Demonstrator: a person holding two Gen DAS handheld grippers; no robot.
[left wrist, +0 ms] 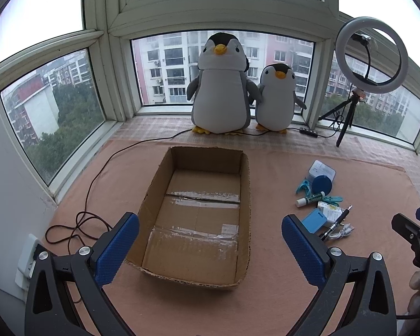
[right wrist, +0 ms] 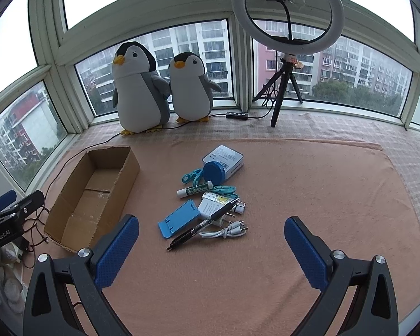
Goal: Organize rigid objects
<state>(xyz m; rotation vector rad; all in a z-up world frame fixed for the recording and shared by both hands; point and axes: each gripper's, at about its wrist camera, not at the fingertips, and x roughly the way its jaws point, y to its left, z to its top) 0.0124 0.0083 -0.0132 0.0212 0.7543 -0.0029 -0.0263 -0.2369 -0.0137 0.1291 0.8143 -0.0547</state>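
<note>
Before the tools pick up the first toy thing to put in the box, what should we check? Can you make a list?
1. Cardboard box has nothing in it, open side up: ok.
2. Right tool open and holding nothing: ok.
3. Left tool open and holding nothing: ok.
4. Black pen is nearest the right tool and lies on top of the pile: ok.
5. Pen free of the white cable: cannot tell, they lie close together.
6. Blue stand clear of the pen: not ok, they touch.
</note>
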